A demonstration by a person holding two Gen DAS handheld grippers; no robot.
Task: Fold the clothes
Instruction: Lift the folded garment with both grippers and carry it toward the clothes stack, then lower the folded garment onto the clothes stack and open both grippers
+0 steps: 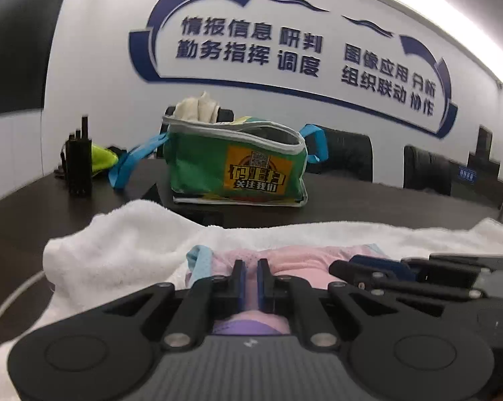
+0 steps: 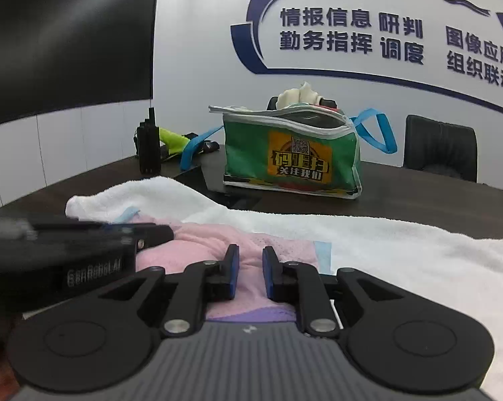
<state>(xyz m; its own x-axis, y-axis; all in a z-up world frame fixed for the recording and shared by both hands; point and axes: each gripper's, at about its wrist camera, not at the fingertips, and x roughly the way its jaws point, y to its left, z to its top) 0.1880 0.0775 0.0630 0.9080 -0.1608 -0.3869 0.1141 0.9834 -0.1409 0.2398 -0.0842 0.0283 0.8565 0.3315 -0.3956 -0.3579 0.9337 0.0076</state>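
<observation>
1. Pink garment (image 1: 295,262) lies crumpled on a white towel (image 1: 124,244), lower centre of frame, on the dark table (image 1: 34,207).
2. Left gripper (image 1: 250,269): jaws narrow, pink fabric between them.
3. Right gripper (image 2: 250,260): jaws slightly apart over the garment; grip cannot be told.
4. Green bag (image 2: 291,153) stands behind, centre frame.

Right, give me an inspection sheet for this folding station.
Surface: dark table, white towel spread over its near part.
Job's things: pink garment on the towel.
Clutter: green bag stuffed with cloth; black radio.
Grippers: left gripper shut on the pink garment; right gripper over it, jaws slightly apart.
Cables: one pale cable at the towel's left.
Surroundings: black chairs, wall lettering.
</observation>
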